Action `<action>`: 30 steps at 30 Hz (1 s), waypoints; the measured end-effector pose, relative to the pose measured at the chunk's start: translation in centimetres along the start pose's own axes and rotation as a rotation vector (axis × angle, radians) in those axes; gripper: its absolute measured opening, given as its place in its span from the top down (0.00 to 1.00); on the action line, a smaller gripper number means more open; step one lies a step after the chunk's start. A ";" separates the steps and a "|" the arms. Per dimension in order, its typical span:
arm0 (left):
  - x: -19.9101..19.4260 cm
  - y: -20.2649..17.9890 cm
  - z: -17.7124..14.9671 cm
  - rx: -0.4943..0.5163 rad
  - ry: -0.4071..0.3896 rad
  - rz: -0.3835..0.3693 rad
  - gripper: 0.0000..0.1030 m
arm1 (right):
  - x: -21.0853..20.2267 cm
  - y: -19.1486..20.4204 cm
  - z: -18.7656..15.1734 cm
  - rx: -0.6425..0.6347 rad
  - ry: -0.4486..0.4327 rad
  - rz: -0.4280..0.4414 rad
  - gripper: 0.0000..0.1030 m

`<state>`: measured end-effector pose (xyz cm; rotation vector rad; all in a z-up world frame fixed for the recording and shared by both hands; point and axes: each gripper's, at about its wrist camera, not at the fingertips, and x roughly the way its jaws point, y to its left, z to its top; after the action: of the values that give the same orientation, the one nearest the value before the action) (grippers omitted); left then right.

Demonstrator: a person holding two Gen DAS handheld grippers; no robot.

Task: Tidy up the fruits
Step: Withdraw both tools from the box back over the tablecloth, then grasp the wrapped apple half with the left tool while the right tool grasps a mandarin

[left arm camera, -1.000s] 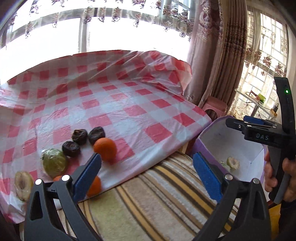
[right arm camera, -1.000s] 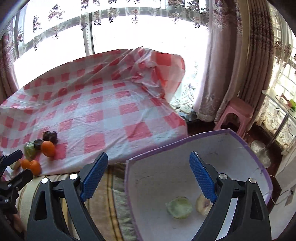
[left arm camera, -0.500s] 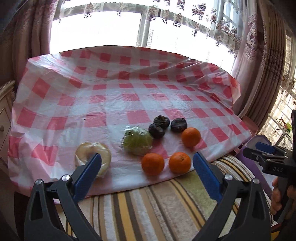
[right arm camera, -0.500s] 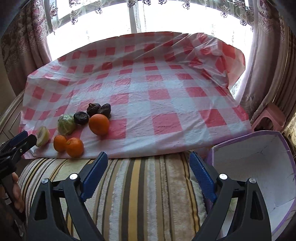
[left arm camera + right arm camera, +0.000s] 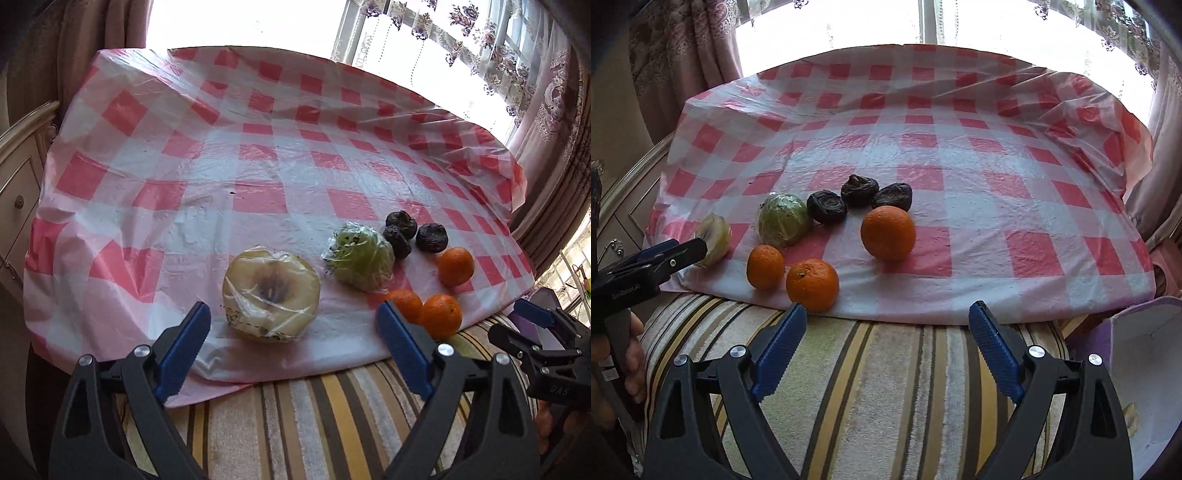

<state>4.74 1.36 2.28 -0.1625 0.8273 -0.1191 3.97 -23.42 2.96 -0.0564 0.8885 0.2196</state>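
On the red-and-white checked cloth [image 5: 258, 166] lies a pale yellow fruit half in clear film [image 5: 271, 295], near the front edge. My left gripper [image 5: 291, 325] points down at it. Its jaws are closing, and the fruit sits just ahead of the blue pads [image 5: 184, 343], untouched. To the right lie a green wrapped fruit [image 5: 360, 258], three dark wrinkled fruits [image 5: 400, 223] and three oranges [image 5: 441, 315]. My right gripper [image 5: 888, 317] hovers open and empty over the striped cushion, just before the nearest orange [image 5: 812, 284].
A striped cushion [image 5: 886, 387] runs along the cloth's front edge. A white box with a purple rim [image 5: 1145, 350] stands at the far right, with fruit pieces inside. A cream cabinet [image 5: 18, 177] is on the left. Curtains and a bright window lie behind.
Both views have swung left, away from the white box and onto the fruit. The left gripper has come close to the pale wrapped fruit, and its jaws stand a little narrower.
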 end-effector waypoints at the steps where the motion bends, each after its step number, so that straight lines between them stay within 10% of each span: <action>1: 0.3 0.1 0.0 0.000 0.009 0.003 0.11 | 0.3 0.4 0.2 -0.013 0.002 0.000 0.15; 19: 3.3 0.4 0.5 0.022 0.072 0.052 0.27 | 4.1 4.3 1.8 -0.131 0.059 -0.002 0.18; 30: 3.6 0.4 0.4 0.034 0.076 0.072 0.39 | 4.9 4.5 1.9 -0.132 0.076 0.004 0.38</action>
<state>7.48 1.17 -0.17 -0.0962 0.9056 -0.0723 7.42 -18.00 0.52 -0.1872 0.9493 0.2814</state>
